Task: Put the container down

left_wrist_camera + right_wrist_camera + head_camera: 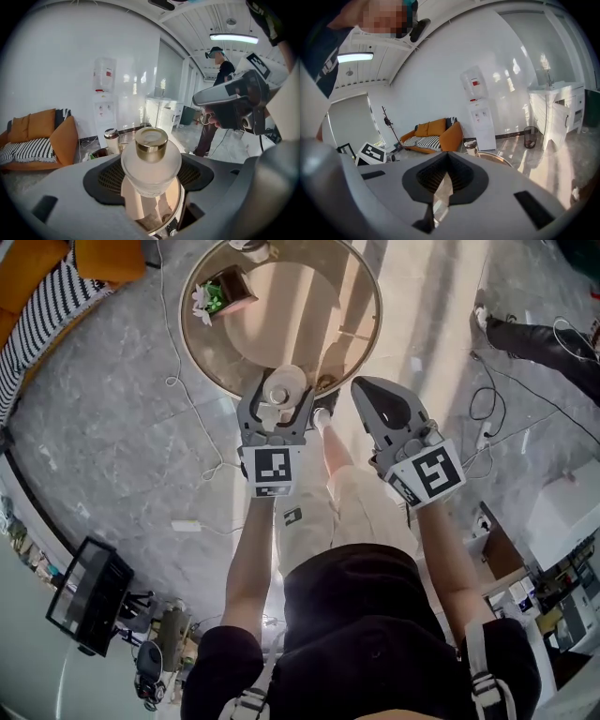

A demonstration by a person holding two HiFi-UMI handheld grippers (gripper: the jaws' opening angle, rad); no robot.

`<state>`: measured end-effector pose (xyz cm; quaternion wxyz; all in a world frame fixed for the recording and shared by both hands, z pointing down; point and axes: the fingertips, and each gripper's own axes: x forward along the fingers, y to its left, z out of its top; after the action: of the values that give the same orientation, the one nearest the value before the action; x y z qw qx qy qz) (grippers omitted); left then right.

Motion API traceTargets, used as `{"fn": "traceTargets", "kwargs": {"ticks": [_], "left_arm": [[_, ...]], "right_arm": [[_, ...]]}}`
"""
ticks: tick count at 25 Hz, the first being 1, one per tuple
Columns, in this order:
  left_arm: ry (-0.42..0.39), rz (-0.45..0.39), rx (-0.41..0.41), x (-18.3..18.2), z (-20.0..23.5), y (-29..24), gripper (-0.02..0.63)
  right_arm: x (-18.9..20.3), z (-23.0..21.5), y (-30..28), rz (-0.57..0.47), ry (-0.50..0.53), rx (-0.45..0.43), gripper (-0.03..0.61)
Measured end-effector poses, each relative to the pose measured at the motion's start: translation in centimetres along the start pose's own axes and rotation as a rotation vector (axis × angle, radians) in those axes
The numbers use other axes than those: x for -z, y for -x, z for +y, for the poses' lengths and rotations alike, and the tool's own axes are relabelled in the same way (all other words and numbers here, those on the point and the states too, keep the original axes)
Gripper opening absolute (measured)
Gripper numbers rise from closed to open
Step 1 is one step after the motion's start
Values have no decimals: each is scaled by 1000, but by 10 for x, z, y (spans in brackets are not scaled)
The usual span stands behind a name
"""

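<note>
**A:** Where is the container?

**B:** It's a frosted jar (284, 385) with a gold lid (151, 143), and the left gripper (277, 399) has it. In the left gripper view the fingers (108, 177) are clamped on the jar's round body from both sides, with the lid end up.

**A:** Is it over the counter?

**B:** Yes. In the head view it is at the 6 o'clock edge of the round counter (309, 306), right at the rim. I cannot tell whether its base touches the top.

**A:** And the other gripper?

**B:** The right gripper (367, 392) is at 3 o'clock from the left one and just beside it. It is just outside the counter's rim at about 5 o'clock, above the grey marble floor (122, 409). Its fingers (468, 180) are drawn together to a thin slit, with nothing between them.

**A:** Is anything else on the counter?

**B:** There's a small box with a green plant (221, 292) at about 10 o'clock, well apart from the jar. The left gripper view also shows a lidded tumbler (111, 139) towards the far side.

**A:** What about the room?

**B:** The left gripper view shows an orange sofa (42, 133) with a striped cushion at 9 o'clock. A white water dispenser (104, 96) is against the wall at 11 o'clock. A person in dark clothes (216, 108) is standing at 2 o'clock. The right gripper view shows the same sofa and dispenser, and a mesh waste bin (529, 137) at 3 o'clock.
</note>
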<state>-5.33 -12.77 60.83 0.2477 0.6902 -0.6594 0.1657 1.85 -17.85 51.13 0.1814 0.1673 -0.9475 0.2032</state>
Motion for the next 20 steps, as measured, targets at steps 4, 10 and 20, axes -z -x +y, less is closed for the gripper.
{"fn": "traceTargets", "kwargs": {"ticks": [4,10,20], "left_arm": [[-1,20,20,24,7,-24,342],[-27,42,38,54,26,-66,342],[-66,40,35,88,60,-139,342]], "right_arm": [[19,-12,-20,23,2,20,3],[42,-33,-47,50,2,64,3],[74,-59,-84,77,-37,109,3]]}}
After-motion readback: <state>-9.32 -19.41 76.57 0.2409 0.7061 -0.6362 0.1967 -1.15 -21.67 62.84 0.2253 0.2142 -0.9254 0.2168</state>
